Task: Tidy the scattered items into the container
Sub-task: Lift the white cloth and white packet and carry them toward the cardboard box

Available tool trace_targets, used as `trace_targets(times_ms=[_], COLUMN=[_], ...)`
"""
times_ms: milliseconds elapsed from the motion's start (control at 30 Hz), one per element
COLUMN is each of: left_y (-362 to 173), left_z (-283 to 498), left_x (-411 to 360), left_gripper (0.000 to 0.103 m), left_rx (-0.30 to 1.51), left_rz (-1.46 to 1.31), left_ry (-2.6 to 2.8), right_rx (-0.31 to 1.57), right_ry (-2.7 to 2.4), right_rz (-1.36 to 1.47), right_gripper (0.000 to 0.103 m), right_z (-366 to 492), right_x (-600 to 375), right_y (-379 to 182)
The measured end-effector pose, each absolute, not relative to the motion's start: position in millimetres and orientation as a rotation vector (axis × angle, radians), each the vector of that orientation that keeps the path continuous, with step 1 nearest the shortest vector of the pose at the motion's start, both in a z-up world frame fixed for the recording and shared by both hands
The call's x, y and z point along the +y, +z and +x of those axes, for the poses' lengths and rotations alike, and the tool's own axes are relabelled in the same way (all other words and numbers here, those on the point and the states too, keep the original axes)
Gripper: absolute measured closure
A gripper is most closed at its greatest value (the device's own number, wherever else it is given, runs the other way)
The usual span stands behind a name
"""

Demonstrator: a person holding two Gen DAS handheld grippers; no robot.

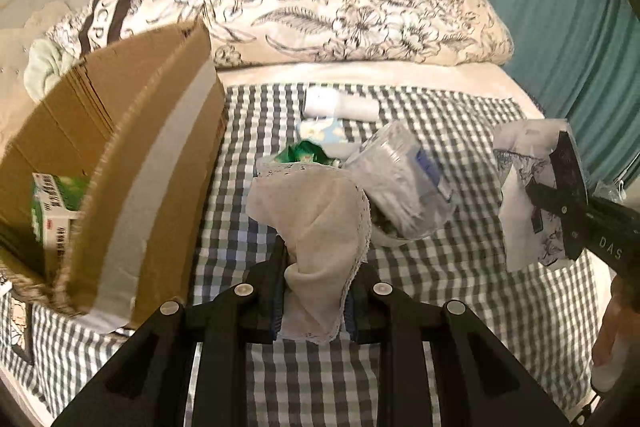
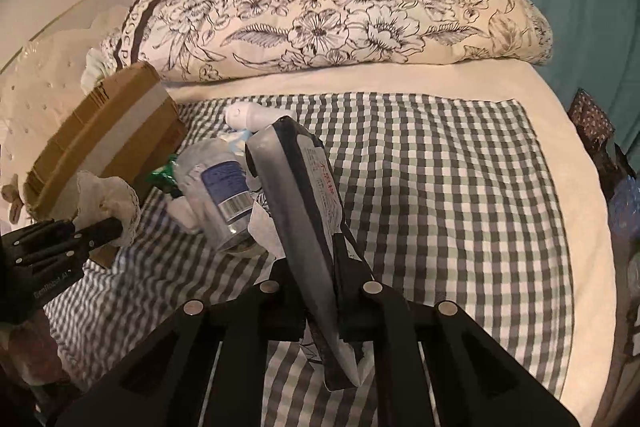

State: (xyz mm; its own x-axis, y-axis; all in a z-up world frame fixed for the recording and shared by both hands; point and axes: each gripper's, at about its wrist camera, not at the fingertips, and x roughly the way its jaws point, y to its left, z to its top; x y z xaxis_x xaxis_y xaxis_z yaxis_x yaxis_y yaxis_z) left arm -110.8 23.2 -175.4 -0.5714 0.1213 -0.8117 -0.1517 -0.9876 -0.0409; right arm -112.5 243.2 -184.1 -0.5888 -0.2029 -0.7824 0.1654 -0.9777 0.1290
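Note:
My left gripper [image 1: 314, 279] is shut on a beige lace-edged cloth [image 1: 320, 219], held above the checked blanket just right of the cardboard box [image 1: 132, 155]; it also shows in the right wrist view [image 2: 108, 223]. My right gripper [image 2: 320, 279] is shut on a flat printed packet [image 2: 304, 211], lifted above the blanket; it also shows in the left wrist view [image 1: 560, 187]. A clear plastic bottle [image 1: 396, 179] lies between the two grippers. A white tube [image 1: 340, 103], a light blue pack [image 1: 322, 131] and a green wrapper [image 1: 304, 153] lie behind it. A green and white box [image 1: 56, 203] sits inside the cardboard box.
The checked blanket [image 2: 440, 187] covers a bed. A floral duvet [image 2: 340, 7] is piled along the back. A teal curtain [image 1: 560, 7] hangs at the right. Dark clutter [image 2: 612, 155] stands off the bed's right edge.

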Motion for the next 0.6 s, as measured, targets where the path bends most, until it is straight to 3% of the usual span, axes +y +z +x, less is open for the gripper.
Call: trace_targets(times_ms=[600], left_y=[-87], left_z=[-55], left_x=[12], left_gripper=[0.079], left_rx=[0.056], left_rz=[-1.156], left_ry=[2.747], right_rx=[-0.136], right_ry=[-2.684], right_rz=[1.142], right_gripper=[0.093], right_z=[-47], right_x=[240], right_y=[-118])
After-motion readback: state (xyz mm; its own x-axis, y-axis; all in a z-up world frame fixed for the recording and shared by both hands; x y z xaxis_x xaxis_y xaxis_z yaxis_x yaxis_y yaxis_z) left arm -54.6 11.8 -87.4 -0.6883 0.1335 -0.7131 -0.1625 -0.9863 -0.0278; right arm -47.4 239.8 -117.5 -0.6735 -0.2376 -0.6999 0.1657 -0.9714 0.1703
